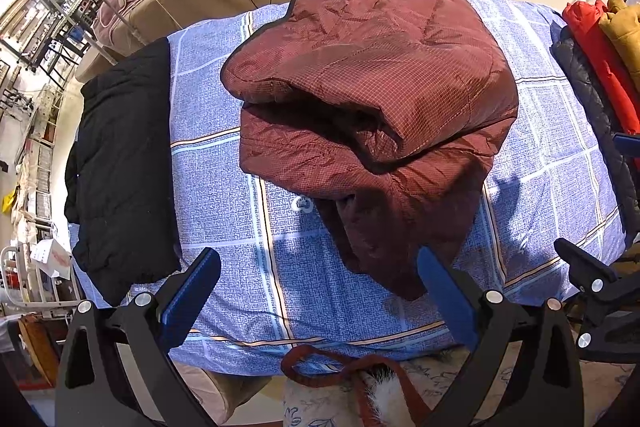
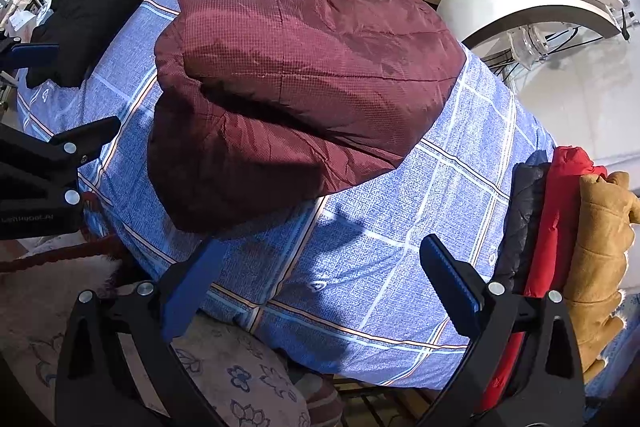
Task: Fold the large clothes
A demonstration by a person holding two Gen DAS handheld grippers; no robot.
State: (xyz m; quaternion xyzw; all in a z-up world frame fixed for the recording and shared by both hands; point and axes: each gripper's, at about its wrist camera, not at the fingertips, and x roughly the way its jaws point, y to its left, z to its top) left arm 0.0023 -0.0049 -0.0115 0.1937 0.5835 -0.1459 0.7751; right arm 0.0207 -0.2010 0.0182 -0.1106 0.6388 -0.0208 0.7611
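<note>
1. Bright daylight, sharp focus mid-frame.
2. Hard gripper shadows across blue checked bedcover (image 2: 400, 227).
3. Sheen on maroon jacket (image 1: 380, 75) (upper folds).
4. Strong fisheye curvature, black vignetted corners.

Both tools share one build. The left tongs (image 1: 318, 283) have two matte black plastic arms shaped like wedges, each with a long cut-out slot near its base. Round silver screw heads sit at the pivots, two on each arm. The inner faces carry flat blue pads (image 1: 188, 297) with finely ribbed edges. The right tongs (image 2: 320, 277) look the same: black arms, silver screws, blue ribbed pads (image 2: 450, 285). Seen from the right wrist view, the other tool's black body bears small pale lettering, too blurred to read.
</note>
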